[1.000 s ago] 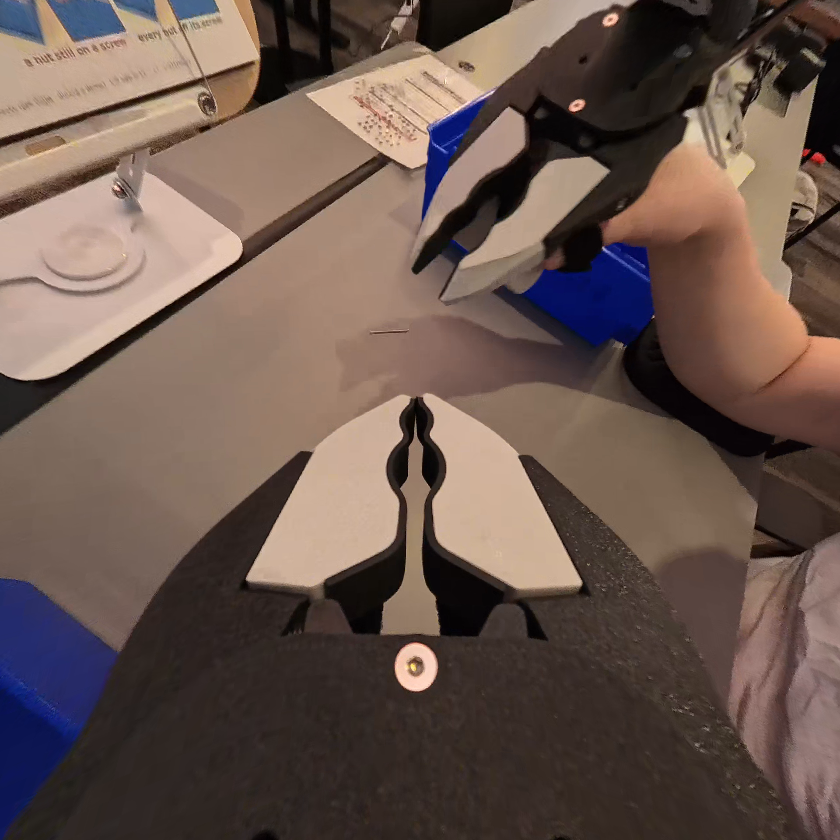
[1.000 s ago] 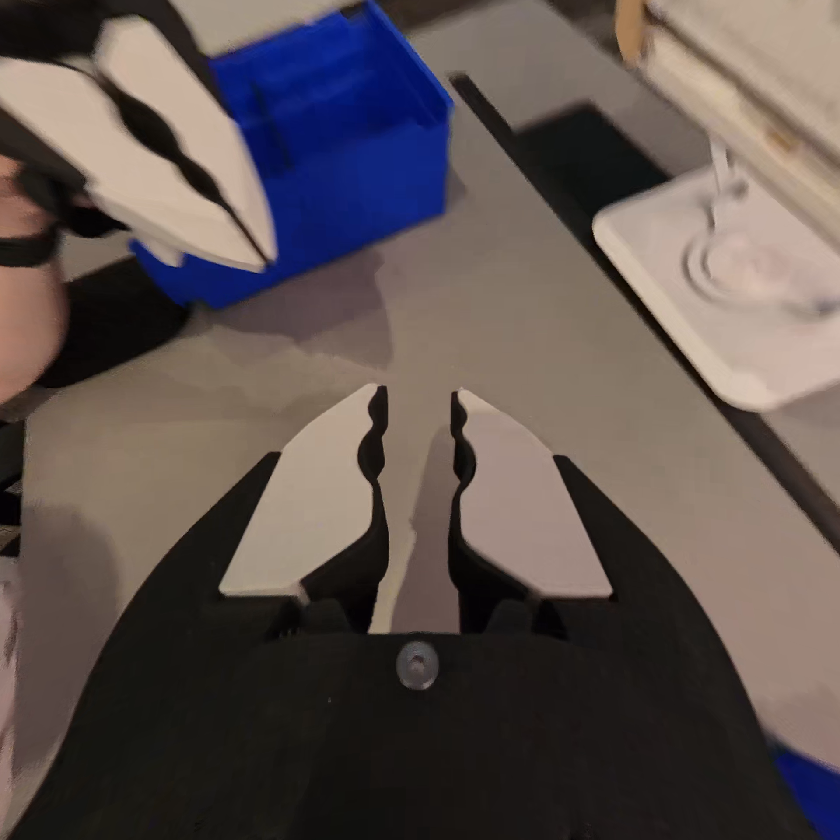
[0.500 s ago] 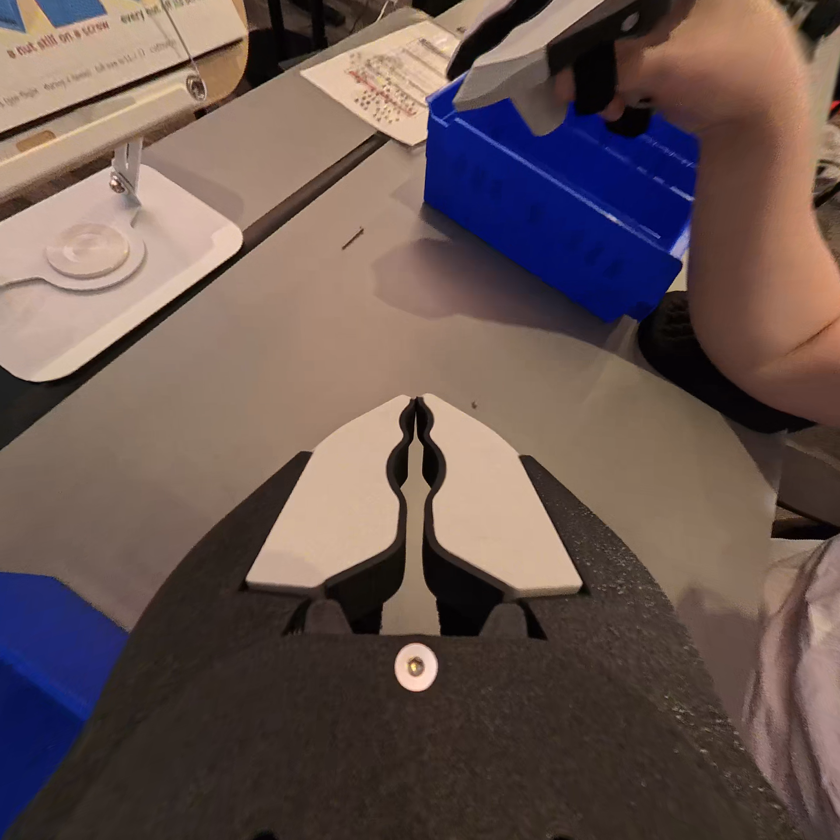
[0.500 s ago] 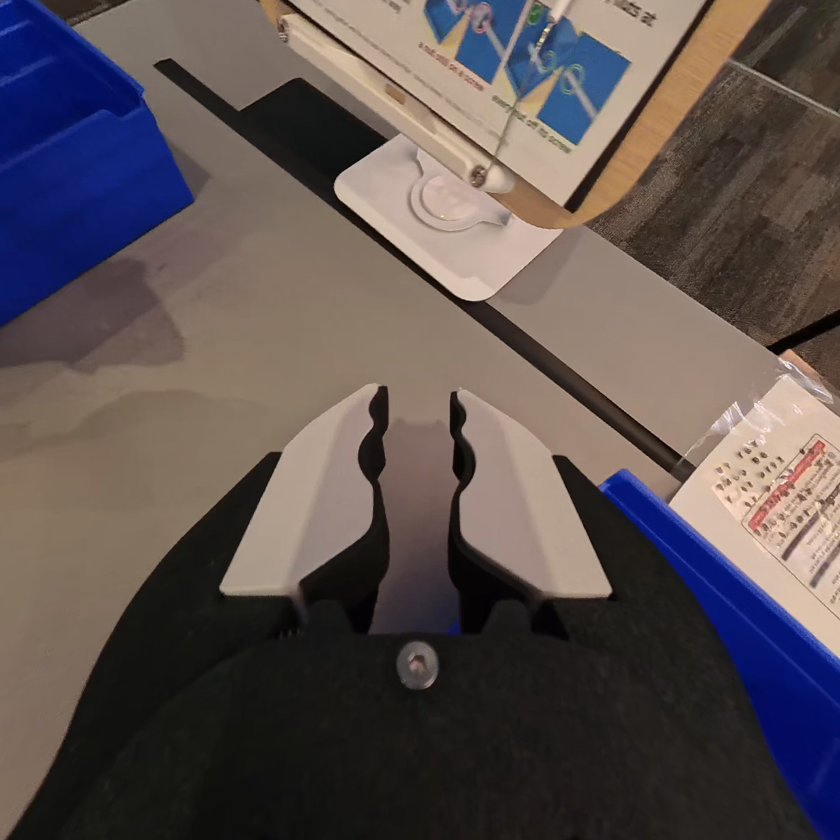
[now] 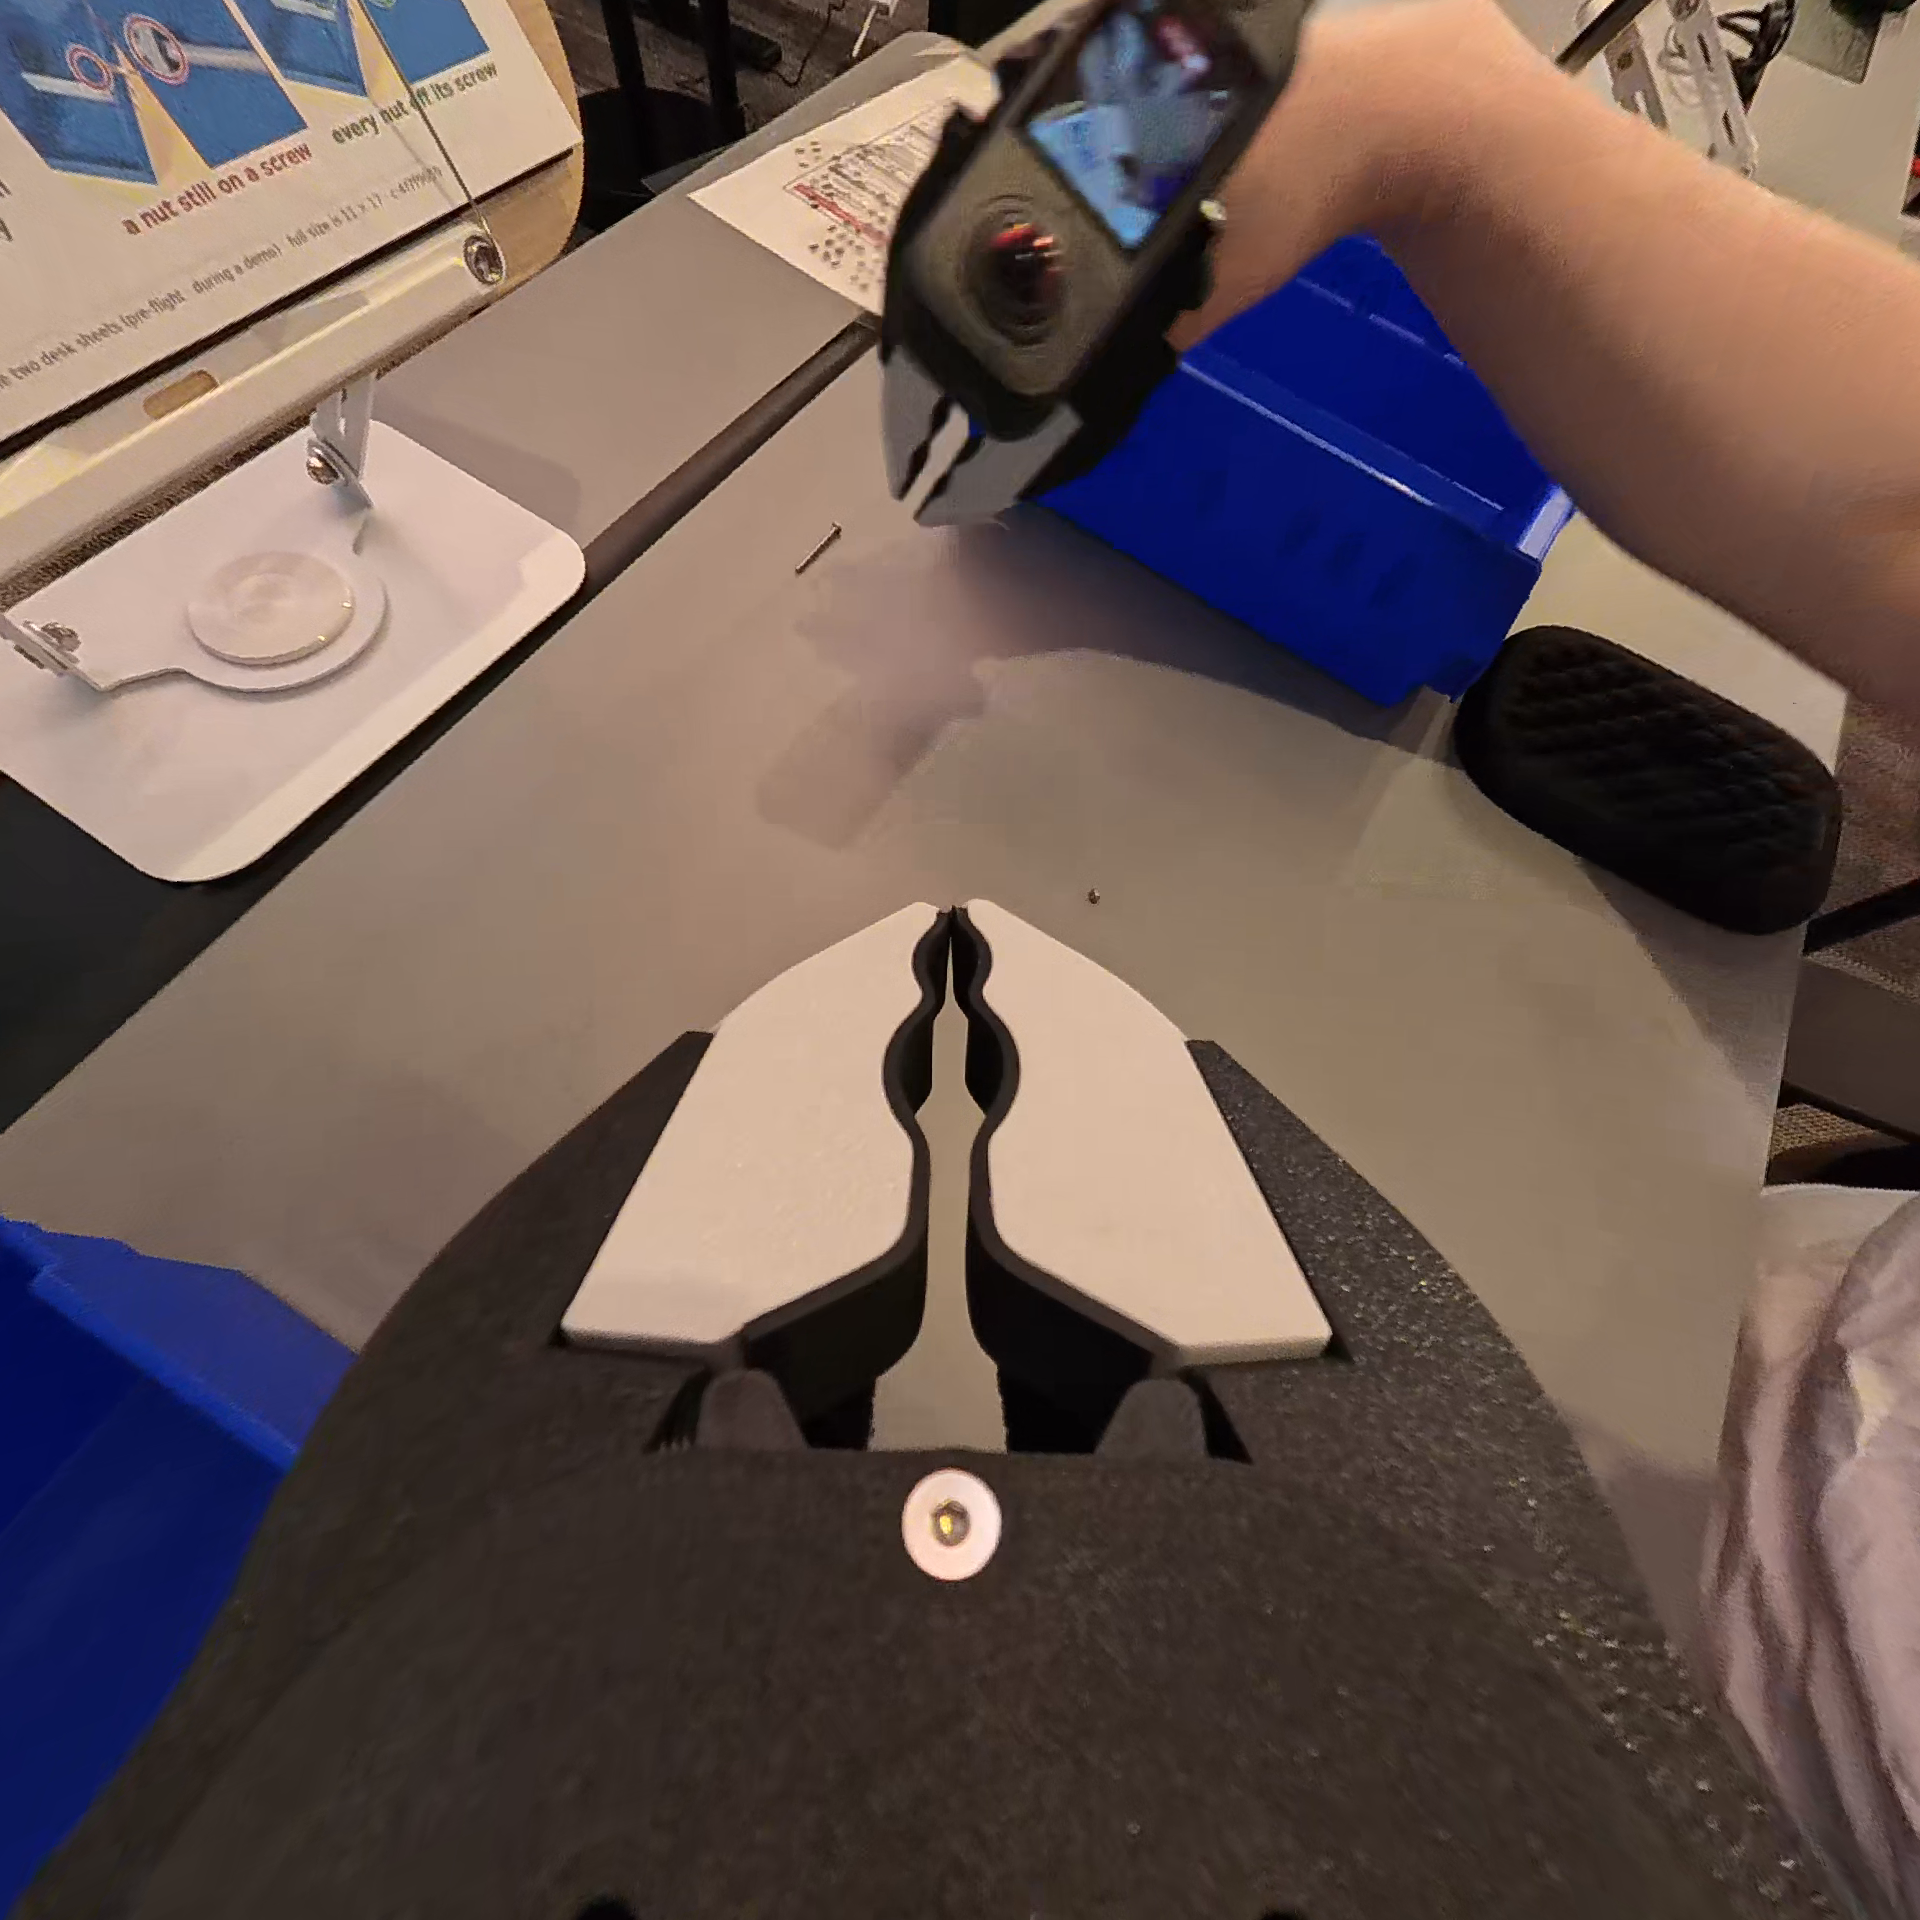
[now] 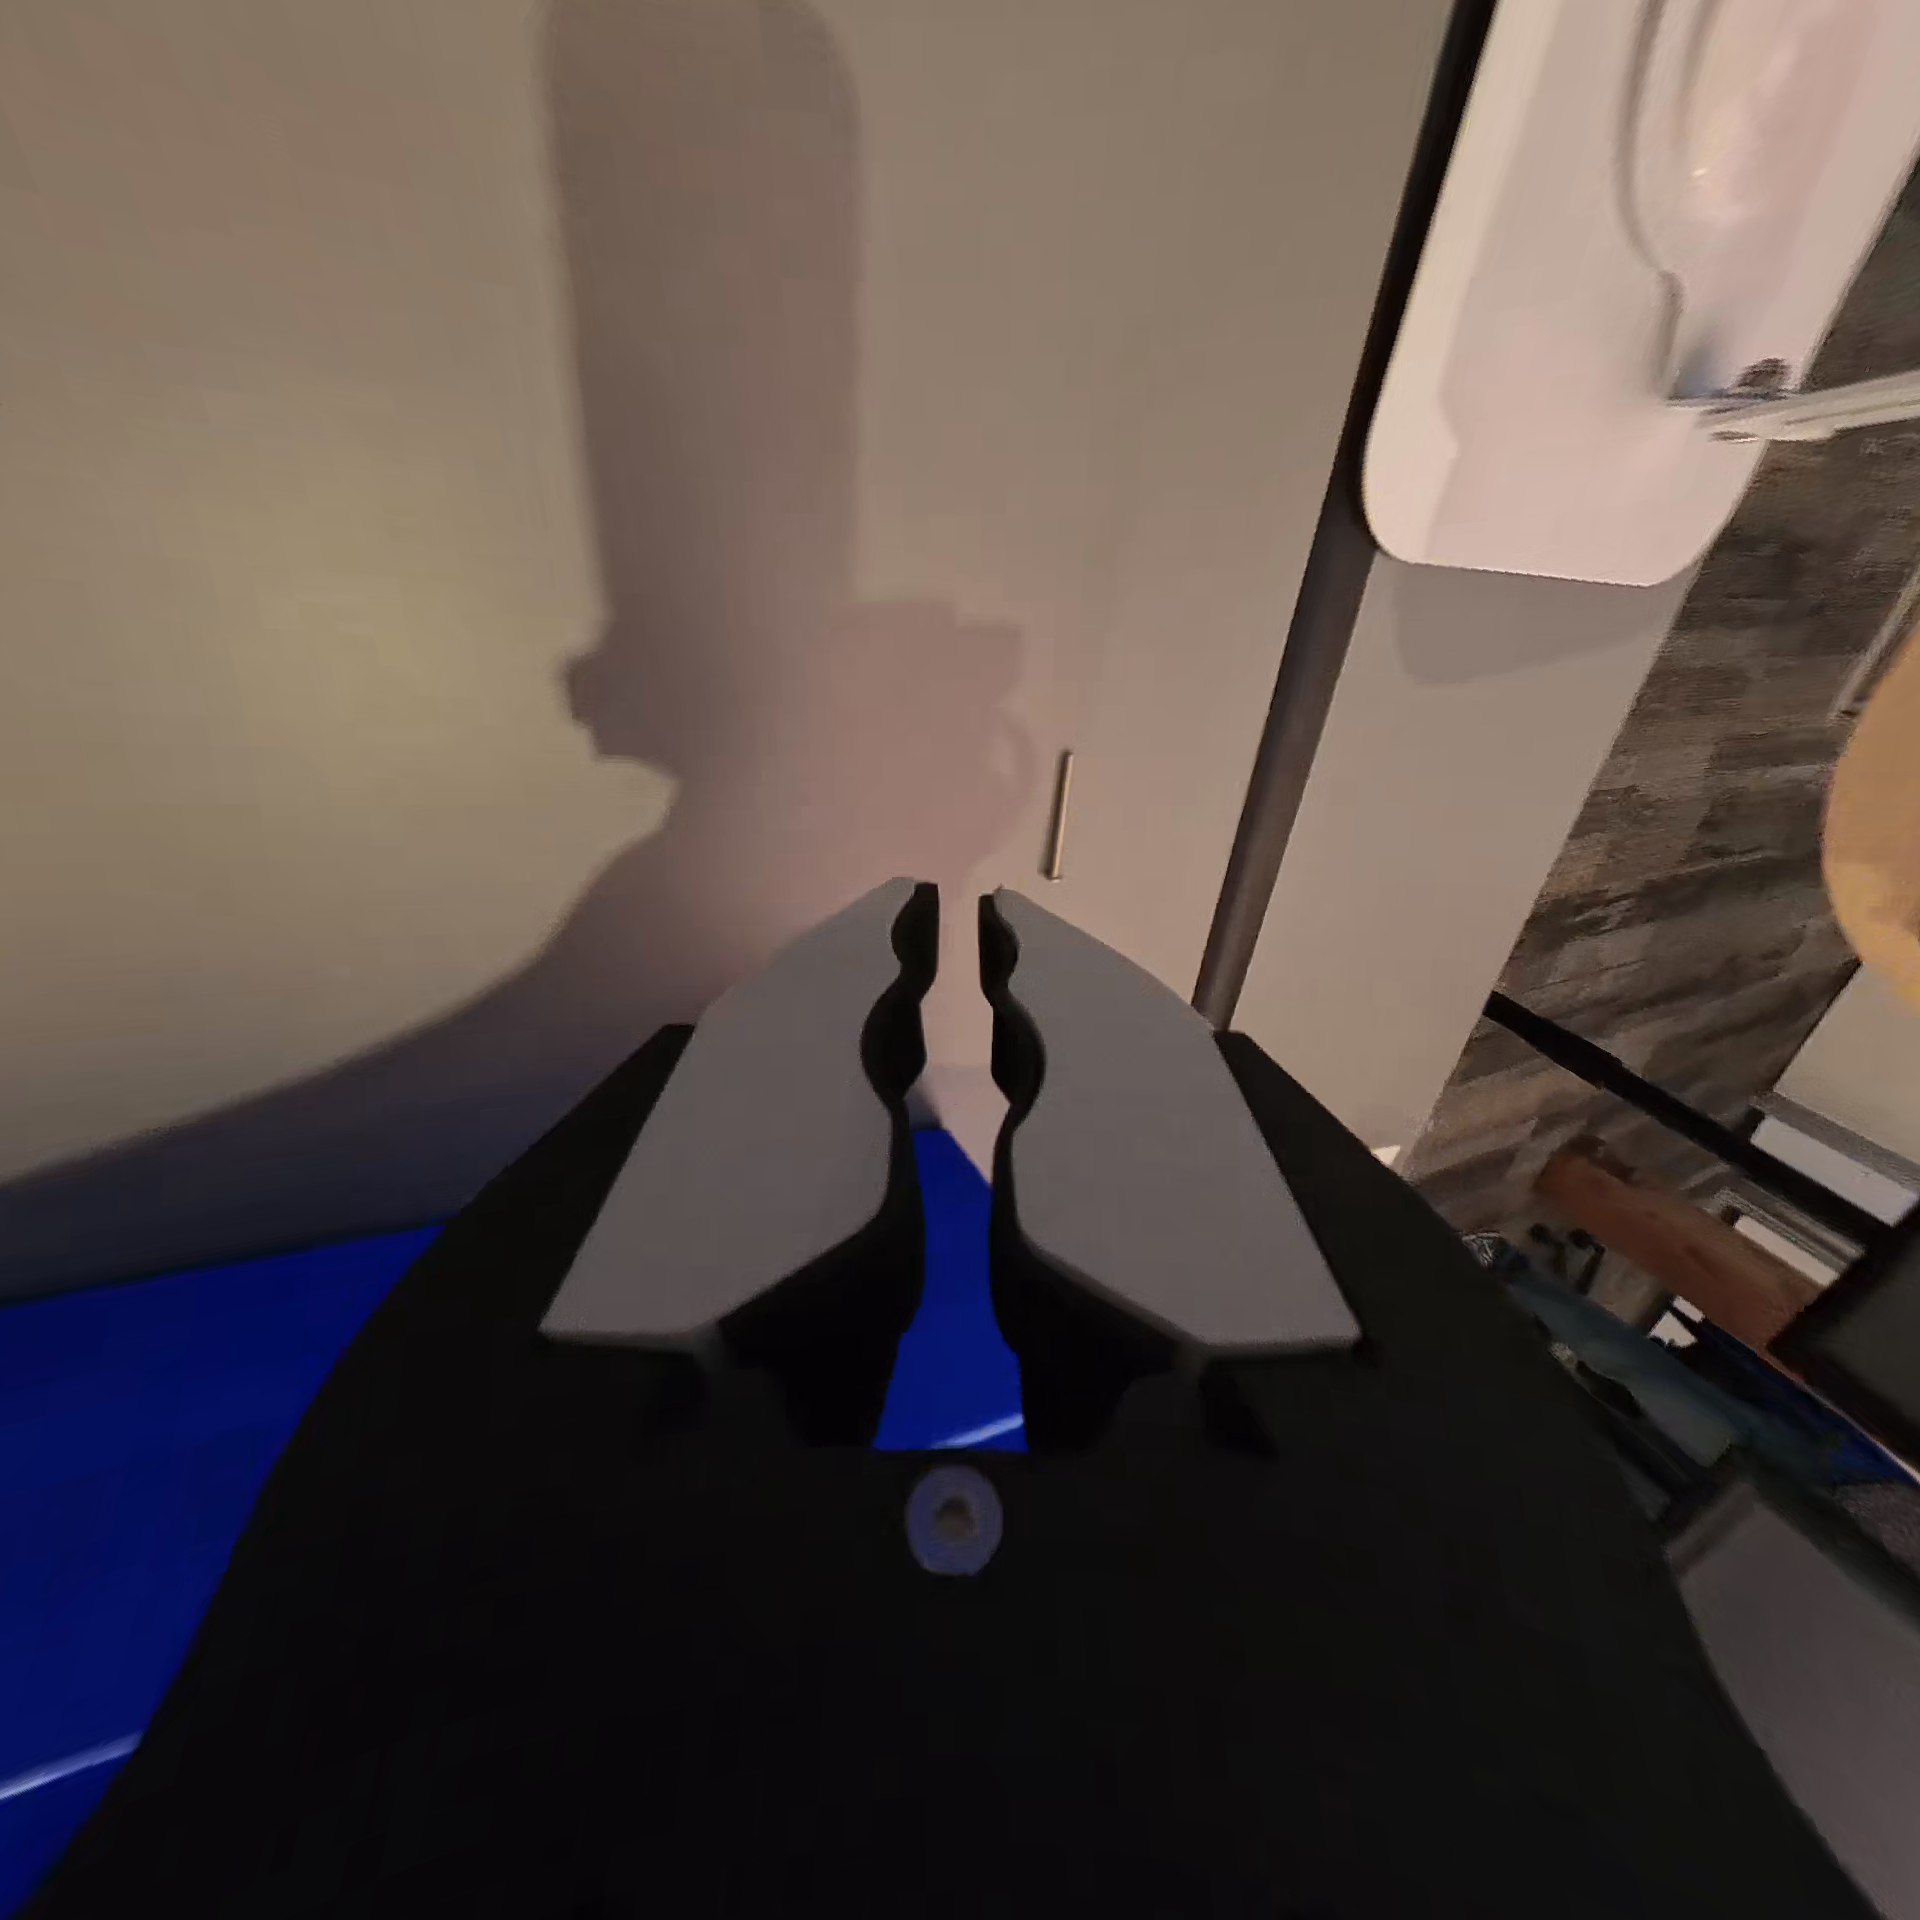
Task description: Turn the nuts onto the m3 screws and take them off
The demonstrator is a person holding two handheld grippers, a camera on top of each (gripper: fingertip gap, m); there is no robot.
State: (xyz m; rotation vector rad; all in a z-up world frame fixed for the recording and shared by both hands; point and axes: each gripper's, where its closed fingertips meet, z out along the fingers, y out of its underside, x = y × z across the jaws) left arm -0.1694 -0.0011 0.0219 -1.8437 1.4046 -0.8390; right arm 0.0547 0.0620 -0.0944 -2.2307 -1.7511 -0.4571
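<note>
Tongs: right tongs, narrowly parted and empty, are now descending over the screw near the table's far edge; left tongs are staying closed, empty.

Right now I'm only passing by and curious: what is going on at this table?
A person works with two handheld grippers on a grey table. The right gripper, slightly open and empty, points down near a small screw lying loose on the table, not touching it. The left gripper is shut and empty, with a tiny nut on the table just beside its tips. A blue bin stands behind. Nothing is picked up yet.
</note>
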